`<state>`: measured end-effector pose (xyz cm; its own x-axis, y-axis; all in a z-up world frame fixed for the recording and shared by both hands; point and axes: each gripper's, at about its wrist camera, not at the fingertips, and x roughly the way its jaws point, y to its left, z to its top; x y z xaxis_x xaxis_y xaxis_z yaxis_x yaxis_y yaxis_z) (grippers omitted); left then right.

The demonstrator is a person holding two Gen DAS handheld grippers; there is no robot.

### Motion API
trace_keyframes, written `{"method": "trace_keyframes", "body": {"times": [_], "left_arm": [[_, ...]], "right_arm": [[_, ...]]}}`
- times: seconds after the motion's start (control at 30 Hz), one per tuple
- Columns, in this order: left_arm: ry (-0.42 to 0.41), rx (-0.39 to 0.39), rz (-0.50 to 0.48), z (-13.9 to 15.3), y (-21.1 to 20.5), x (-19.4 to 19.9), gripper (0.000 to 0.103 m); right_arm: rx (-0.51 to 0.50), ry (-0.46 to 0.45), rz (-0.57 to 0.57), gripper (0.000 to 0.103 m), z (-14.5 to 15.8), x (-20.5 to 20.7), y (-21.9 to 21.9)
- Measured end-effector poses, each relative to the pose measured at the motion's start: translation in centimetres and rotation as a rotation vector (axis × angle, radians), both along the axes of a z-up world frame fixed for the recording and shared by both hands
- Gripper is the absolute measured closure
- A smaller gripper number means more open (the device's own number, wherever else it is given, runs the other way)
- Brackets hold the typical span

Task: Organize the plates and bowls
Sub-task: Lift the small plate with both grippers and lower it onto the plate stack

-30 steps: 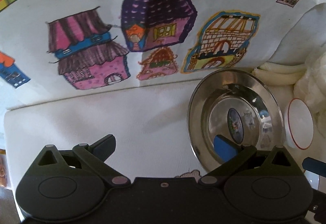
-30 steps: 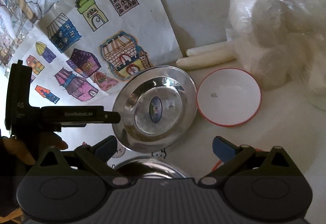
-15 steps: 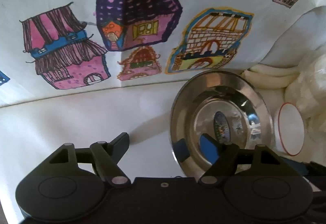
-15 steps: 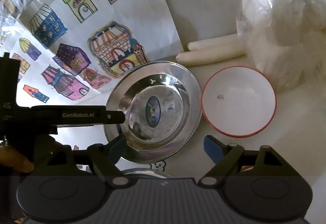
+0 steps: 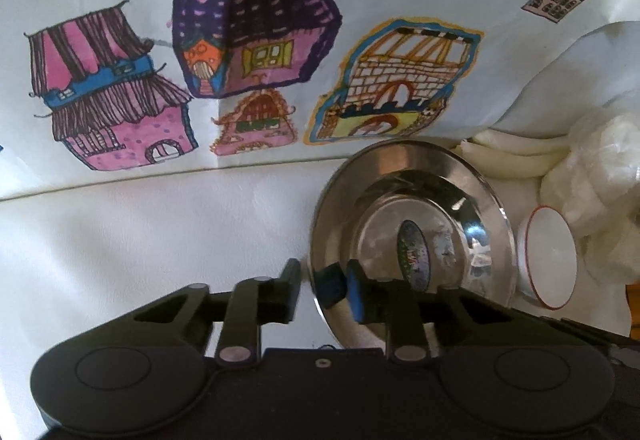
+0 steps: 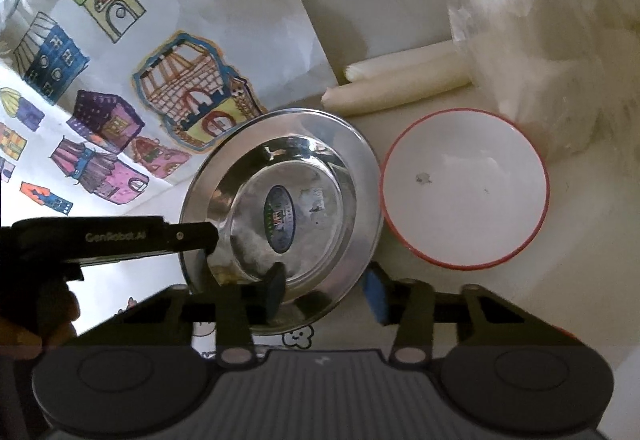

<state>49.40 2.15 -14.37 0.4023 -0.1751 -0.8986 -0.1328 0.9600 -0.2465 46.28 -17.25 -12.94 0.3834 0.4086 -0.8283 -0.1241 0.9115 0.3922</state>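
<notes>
A shiny steel plate (image 5: 452, 200) (image 6: 280, 168) with an oval sticker in its middle lies on the white table. A white bowl with a red rim (image 6: 464, 188) (image 5: 552, 256) sits just right of it. My left gripper (image 5: 324, 290) straddles the plate's left rim, jaws closing, a thin gap still showing beside the rim. From the right wrist view it appears as a black bar (image 6: 192, 236) over that rim. My right gripper (image 6: 325, 292) is closing too: one finger (image 6: 276, 288) stands inside the plate, the blue pad (image 6: 374, 292) outside its near rim, not touching.
A sheet of paper with coloured house drawings (image 5: 256, 24) (image 6: 120, 52) lies behind and left of the plate. Two white sticks (image 6: 400, 84) and a plastic-wrapped white bundle (image 6: 540, 20) stand behind the bowl. A person's hand (image 6: 36, 320) holds the left gripper.
Both pairs of jaws have narrowed from wide open. The left now has the plate's left rim between its fingers. The right has come down closer, with its left finger inside the plate.
</notes>
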Motion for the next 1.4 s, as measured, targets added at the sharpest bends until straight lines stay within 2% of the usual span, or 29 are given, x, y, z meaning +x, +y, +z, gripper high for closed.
{"method": "trace_keyframes", "body": {"times": [0.07, 0.23, 0.9, 1.17, 1.4], "left_arm": [[-0.007, 0.012, 0.004, -0.1, -0.2, -0.3, 0.081], [-0.023, 0.02, -0.005, 0.1, -0.1, -1.4, 0.082], [-0.132, 0.026, 0.001, 4.9, 1.4, -7.4, 0.081], [-0.167, 0.014, -0.023, 6.6, -0.4, -10.3, 0.081], [-0.166, 0.025, -0.07, 7.4, -2.1, -13.5, 0.08]], "right_arm": [[-0.008, 0.004, 0.0, 0.072, 0.0, 0.0, 0.0], [0.002, 0.006, 0.005, 0.075, 0.1, -0.3, -0.1], [0.02, -0.11, 0.061, 0.076, 3.7, -3.3, -0.3], [0.018, -0.158, 0.07, 0.076, 5.8, -6.5, -1.9], [0.024, -0.15, 0.07, 0.076, 6.3, -9.7, -3.6]]}}
